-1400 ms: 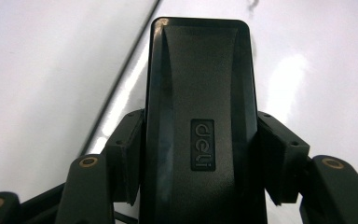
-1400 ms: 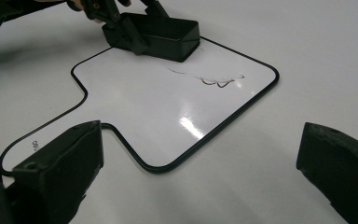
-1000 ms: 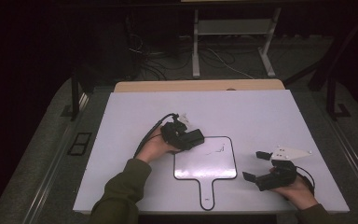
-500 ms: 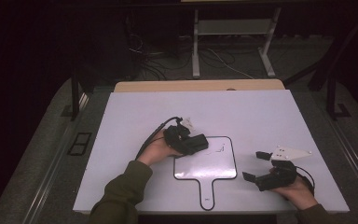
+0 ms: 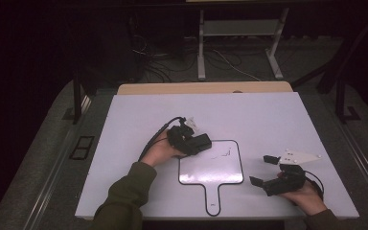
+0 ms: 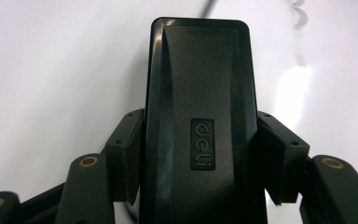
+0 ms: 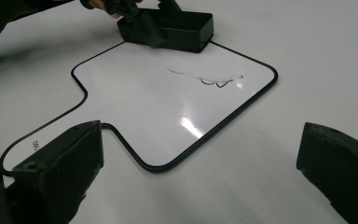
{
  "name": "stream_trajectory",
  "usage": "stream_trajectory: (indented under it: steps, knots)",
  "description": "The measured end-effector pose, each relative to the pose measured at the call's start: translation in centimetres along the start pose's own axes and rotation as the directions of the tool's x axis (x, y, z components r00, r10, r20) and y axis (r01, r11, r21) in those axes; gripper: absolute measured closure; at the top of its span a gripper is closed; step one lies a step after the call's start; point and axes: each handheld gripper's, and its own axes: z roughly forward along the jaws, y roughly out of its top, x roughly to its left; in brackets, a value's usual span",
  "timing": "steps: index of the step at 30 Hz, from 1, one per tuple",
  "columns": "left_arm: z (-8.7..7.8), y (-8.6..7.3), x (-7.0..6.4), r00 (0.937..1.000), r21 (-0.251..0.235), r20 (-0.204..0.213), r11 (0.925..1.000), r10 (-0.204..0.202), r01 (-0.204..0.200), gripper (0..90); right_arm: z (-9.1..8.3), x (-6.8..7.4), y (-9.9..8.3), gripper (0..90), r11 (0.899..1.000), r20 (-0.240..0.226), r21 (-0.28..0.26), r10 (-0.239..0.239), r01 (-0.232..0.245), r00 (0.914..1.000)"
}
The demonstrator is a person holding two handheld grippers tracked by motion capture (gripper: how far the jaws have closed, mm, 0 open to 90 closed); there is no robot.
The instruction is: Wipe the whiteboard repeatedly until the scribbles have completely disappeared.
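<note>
A small paddle-shaped whiteboard (image 5: 211, 165) with a black rim lies flat on the white table, handle toward the person. Thin dark scribbles (image 7: 214, 81) mark its upper right part. My left gripper (image 5: 191, 141) is shut on a black "deli" eraser (image 6: 200, 116), its jaws pressing both long sides. The eraser (image 5: 200, 143) sits at the board's top-left corner, over the rim. To the right of the board, my right gripper (image 5: 261, 170) stands open above the bare table, nothing between its jaws, which point at the whiteboard (image 7: 168, 107) and the eraser (image 7: 177, 28) beyond it.
The white table (image 5: 268, 120) has a tan strip along its far edge. Beyond it are dark floor, loose cables and a metal stand (image 5: 239, 28). A cable (image 5: 155, 136) trails from the left gripper across the table.
My left gripper has carried the eraser a little to the right, onto the board's top-left corner. The right gripper has not moved.
</note>
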Motion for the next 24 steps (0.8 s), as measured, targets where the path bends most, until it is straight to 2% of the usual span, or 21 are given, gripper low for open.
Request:
stream_trajectory:
  steps: [4,5,12,14,17,18,20,24]
  knots:
    - [-0.1,-0.3,-1.4,0.9995,-0.003,0.02,0.9997,0.026,-0.026,39.4,0.1,0.1,0.0,0.0,1.0,-0.002,0.002,-0.001,0.001,1.0]
    - [-0.1,-0.4,-1.3,0.9996,-0.009,0.021,0.9998,0.017,-0.017,39.4,0.1,0.1,0.0,0.0,1.0,-0.002,0.002,-0.001,0.001,1.0]
    - [-0.4,-0.9,1.3,0.9983,-0.033,-0.021,0.998,-0.055,0.054,39.4,0.0,0.0,0.0,0.0,1.0,0.002,0.0,0.001,-0.001,1.0]
    - [-0.6,-0.9,1.9,0.9971,-0.019,-0.045,0.998,-0.061,0.06,39.4,0.0,0.0,0.0,0.0,1.0,0.003,0.001,0.002,-0.002,1.0]
    - [-0.6,-1.0,2.3,0.996,-0.026,-0.048,0.9969,-0.075,0.074,39.5,0.0,0.0,0.0,0.0,1.0,0.001,0.002,-0.001,0.001,1.0]
    - [-0.7,-1.0,2.2,0.9956,-0.019,-0.054,0.997,-0.076,0.075,39.4,0.0,0.0,0.0,0.0,1.0,0.002,0.001,-0.002,0.002,1.0]
    - [-0.7,-0.9,1.6,0.9965,0.0,-0.066,0.9987,-0.051,0.051,39.4,0.0,0.0,0.0,0.0,1.0,0.002,0.001,-0.001,0.001,1.0]
    - [-0.7,-1.1,-0.1,0.9992,-0.005,-0.028,0.9996,-0.03,0.029,39.5,0.0,0.1,0.0,0.0,1.0,0.0,0.003,-0.002,0.002,1.0]
